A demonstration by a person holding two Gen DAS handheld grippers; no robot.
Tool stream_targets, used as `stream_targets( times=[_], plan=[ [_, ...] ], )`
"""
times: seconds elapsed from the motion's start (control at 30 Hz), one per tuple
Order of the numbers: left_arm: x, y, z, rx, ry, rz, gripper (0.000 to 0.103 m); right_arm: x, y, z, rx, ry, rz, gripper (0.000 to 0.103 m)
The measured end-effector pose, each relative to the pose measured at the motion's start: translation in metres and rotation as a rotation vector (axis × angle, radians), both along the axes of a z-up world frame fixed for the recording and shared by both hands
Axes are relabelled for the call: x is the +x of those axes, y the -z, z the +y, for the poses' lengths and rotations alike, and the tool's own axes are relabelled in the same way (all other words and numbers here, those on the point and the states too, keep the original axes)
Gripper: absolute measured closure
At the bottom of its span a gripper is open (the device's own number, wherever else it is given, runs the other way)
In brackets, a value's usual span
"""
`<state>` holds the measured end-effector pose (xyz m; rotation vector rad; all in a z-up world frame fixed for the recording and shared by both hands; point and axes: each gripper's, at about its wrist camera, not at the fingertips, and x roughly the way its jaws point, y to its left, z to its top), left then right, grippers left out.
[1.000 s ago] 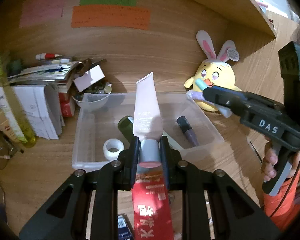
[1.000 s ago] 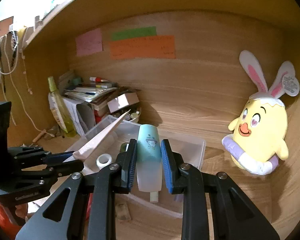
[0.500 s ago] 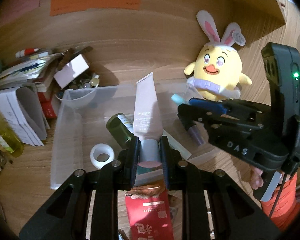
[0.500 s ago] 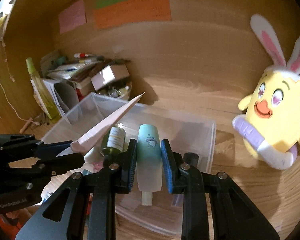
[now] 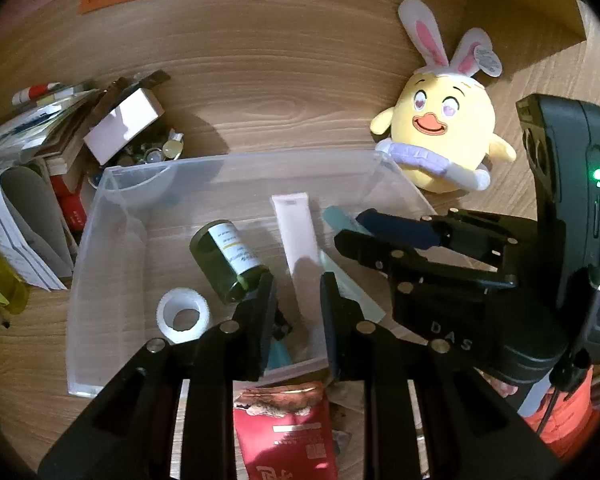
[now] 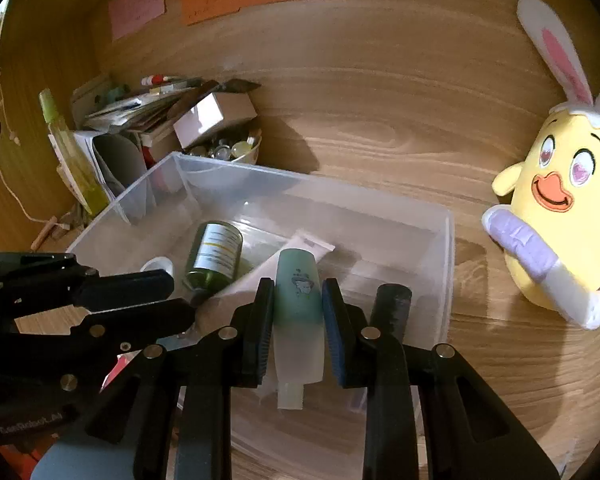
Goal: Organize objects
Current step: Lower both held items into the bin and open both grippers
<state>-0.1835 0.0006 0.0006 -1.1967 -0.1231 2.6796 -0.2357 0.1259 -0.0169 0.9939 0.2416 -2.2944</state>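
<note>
The left gripper (image 5: 296,300) has its 2 fingers (image 5: 260,316) spread apart with nothing between them, hovering over the near edge of the clear plastic bin (image 5: 100,208). Directly below the gap, the pale pink tube (image 5: 298,236) lies flat on the bin floor, its crimped end pointing toward the back wall. Just left of it rests a dark green bottle (image 5: 228,260) on its side, and near the bin's front-left corner sits a white tape roll (image 5: 184,316).

The right gripper (image 6: 298,312) has its fingers (image 6: 332,320) closed on a teal-to-white tube (image 6: 298,312), cap end toward the camera, held above the bin's right half and over the pink tube. A dark cylindrical item (image 6: 392,304) stands out just right of those fingers, inside the bin.

Outside the bin on the wooden surface (image 5: 280,92), a yellow plush chick with bunny ears (image 5: 444,136) sits to the right, a bowl of small trinkets (image 6: 228,150) and a paper stack (image 5: 24,128) to the left. A red packet (image 5: 288,432) lies in front of the bin.
</note>
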Motion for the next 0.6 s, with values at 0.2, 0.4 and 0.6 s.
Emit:
stream_targets(
  times=[0.2,0.4,0.6],
  plan=[
    [0.003,-0.003,-0.004,0.009,-0.005,-0.002,0.079,-0.001,0.002,-0.002,0.015,-0.002,-0.016,0.081],
    [0.014,-0.011,-0.008,0.005,-0.017,0.023,0.069,0.005,-0.006,0.0,0.009,0.011,0.009,0.064],
    [0.034,-0.026,-0.013,-0.006,-0.037,0.076,0.049,0.02,-0.024,0.006,-0.004,0.013,0.055,0.051]
  ],
)
